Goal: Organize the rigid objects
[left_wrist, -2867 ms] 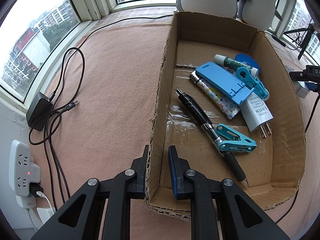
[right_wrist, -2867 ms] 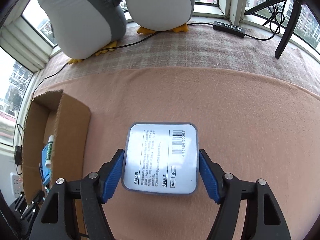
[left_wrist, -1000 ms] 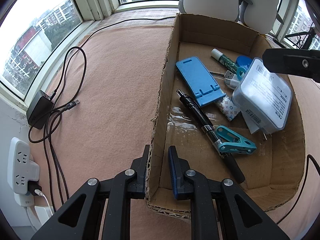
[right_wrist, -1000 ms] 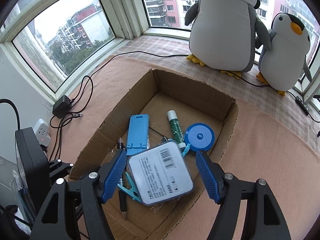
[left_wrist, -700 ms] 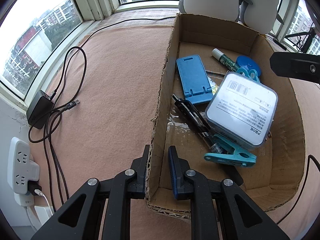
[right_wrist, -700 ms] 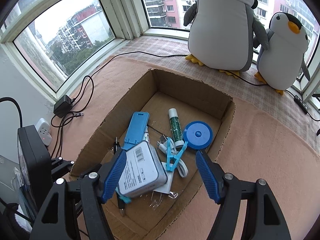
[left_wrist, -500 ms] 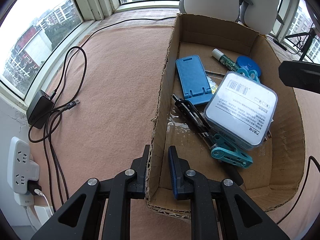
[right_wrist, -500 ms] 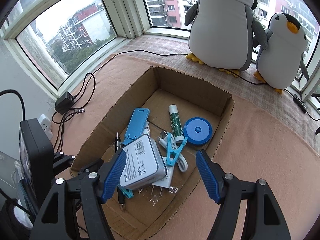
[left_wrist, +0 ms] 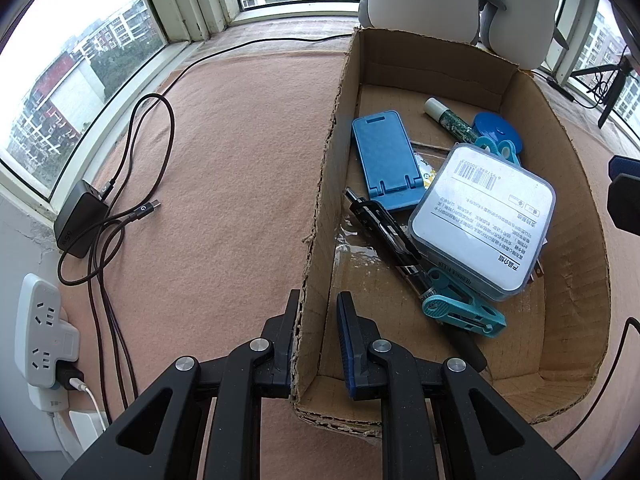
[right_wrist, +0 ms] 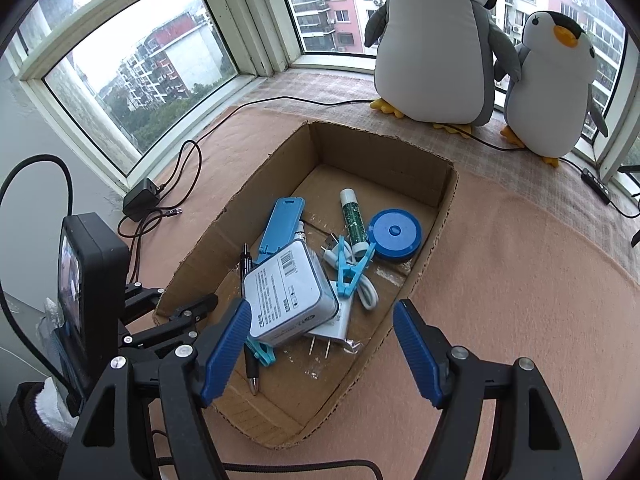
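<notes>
**Over the carton, a case comes to rest**

On a window-ledge mat, we steady the cardboard box (left_wrist: 560, 152) with our left gripper (left_wrist: 316, 344), its two fingers pressed together on the near left wall. Our right gripper (right_wrist: 320, 344) hangs above the box's near right edge, jaws spread wide with nothing between them. The grey plastic case (right_wrist: 290, 294), label side up, lies tilted inside the box on top of a white plug adapter (right_wrist: 334, 326) and against a black pen (left_wrist: 384, 232). Around it sit a blue phone stand (left_wrist: 384, 160), a glue stick (right_wrist: 353, 216), a round blue tape measure (right_wrist: 395, 234) and a teal clip (left_wrist: 460, 312).

To finish this step well, we judge the right gripper should lift straight clear of the box rim without brushing the tilted case, while the left keeps its pinch so the box does not slide. The case looks loosely perched and may settle.

Compared with three seconds ago, the case is no longer on the mat between the right fingers; it now rests in the box. A second ago it was just leaving those fingers above the pile; it has since dropped to the left. The pen and clip have been nudged, and the left grip is unchanged.
</notes>
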Available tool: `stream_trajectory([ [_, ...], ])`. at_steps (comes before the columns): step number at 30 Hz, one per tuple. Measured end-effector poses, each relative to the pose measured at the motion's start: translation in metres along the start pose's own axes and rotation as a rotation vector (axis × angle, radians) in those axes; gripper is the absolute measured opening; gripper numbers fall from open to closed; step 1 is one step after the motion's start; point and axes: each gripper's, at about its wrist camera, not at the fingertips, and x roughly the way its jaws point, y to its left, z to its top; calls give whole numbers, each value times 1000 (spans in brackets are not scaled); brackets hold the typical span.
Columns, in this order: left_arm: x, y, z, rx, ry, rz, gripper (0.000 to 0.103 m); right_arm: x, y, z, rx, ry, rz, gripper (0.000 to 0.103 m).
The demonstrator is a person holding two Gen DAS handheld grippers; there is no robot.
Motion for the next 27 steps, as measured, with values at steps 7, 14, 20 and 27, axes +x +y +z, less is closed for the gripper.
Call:
stream_trajectory([
  [7,-1,-1,-1,6,0,3,17,-9,1,-8,14,-9,5,70],
  [14,-7,-2,-3,7,-9,9,17,-24,0,-18,27,-34,3,70],
  [20,-17,-2,-5,17,-30,20,17,-36,1,-27,34,-54,-3,70],
  [27,-38,1,-12,11,-72,34,20,-59,-3,-40,53,-95,-7,71],
])
